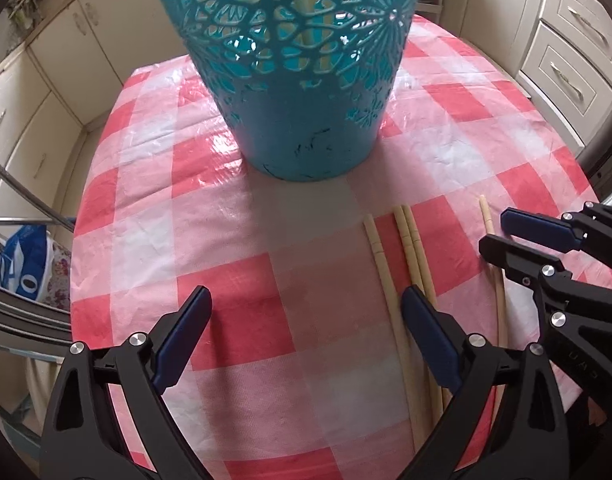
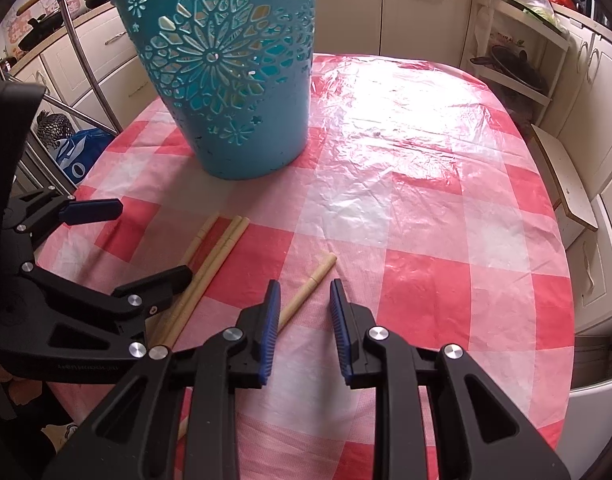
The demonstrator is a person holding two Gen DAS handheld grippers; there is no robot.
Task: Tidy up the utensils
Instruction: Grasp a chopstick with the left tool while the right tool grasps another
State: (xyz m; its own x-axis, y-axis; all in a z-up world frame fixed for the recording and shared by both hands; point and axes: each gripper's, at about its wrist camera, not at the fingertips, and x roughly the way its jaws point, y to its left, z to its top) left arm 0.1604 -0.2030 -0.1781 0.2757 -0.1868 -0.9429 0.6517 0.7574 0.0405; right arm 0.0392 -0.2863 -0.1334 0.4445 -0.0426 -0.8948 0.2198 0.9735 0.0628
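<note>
Four chopsticks (image 2: 210, 264) are noted loose on the tabletop (image 2: 425, 240): light, stiff, likely to roll; mid-shaft grasp advised. Left tool (image 1: 306, 328) wide, right tool (image 2: 304, 316) narrowly parted, both empty.

Ahead of you, the teal plastic basket with cut-out flower walls (image 1: 302, 80) (image 2: 226, 80) stands upright on the red-and-white checked tablecloth (image 1: 234, 240) (image 2: 425, 200). Nearer to you than the basket, the three pale wooden chopsticks (image 1: 401, 248) (image 2: 210, 256) lie side by side on the cloth, two of them touching. To their right, apart from them, lies the single pale wooden chopstick (image 1: 490, 224) (image 2: 306, 286). Cream kitchen cabinets (image 1: 565, 40) (image 2: 425, 4) stand behind the table.
</note>
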